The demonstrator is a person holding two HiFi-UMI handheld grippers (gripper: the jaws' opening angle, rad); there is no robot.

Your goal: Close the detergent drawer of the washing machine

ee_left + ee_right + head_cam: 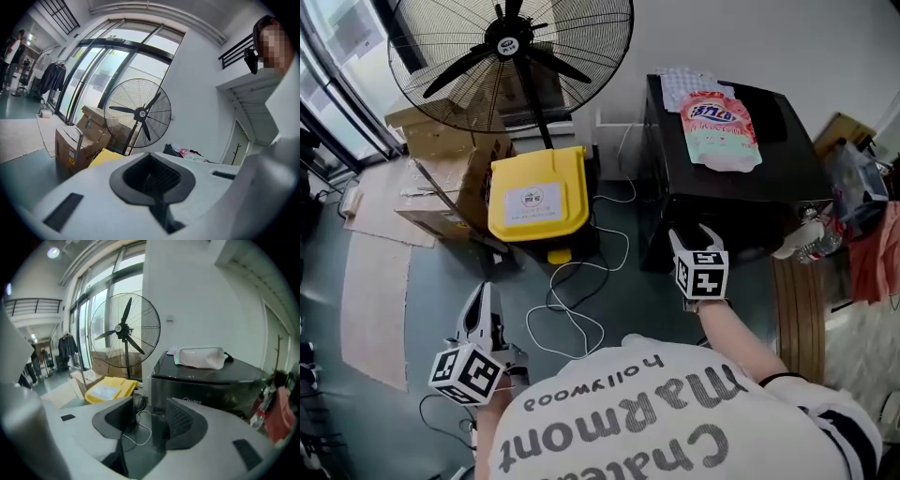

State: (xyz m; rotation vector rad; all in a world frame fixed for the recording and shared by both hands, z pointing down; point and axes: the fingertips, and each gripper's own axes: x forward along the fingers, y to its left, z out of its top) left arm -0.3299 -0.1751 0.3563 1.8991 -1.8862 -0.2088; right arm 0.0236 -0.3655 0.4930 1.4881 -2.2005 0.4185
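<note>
The right gripper (692,238), jaws apart and empty, hangs just before the black washing machine (797,178); the left gripper (484,298), jaws together, is aside; the detergent drawer on its front is not clearly visible, probably not yet pushed in.

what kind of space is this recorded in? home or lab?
Probably a makeshift laundry corner in a workshop or storage hall, not a home: a large black pedestal fan, worn brown cardboard boxes on the floor, a black box-shaped washing machine, plus tall glass walls.
</note>
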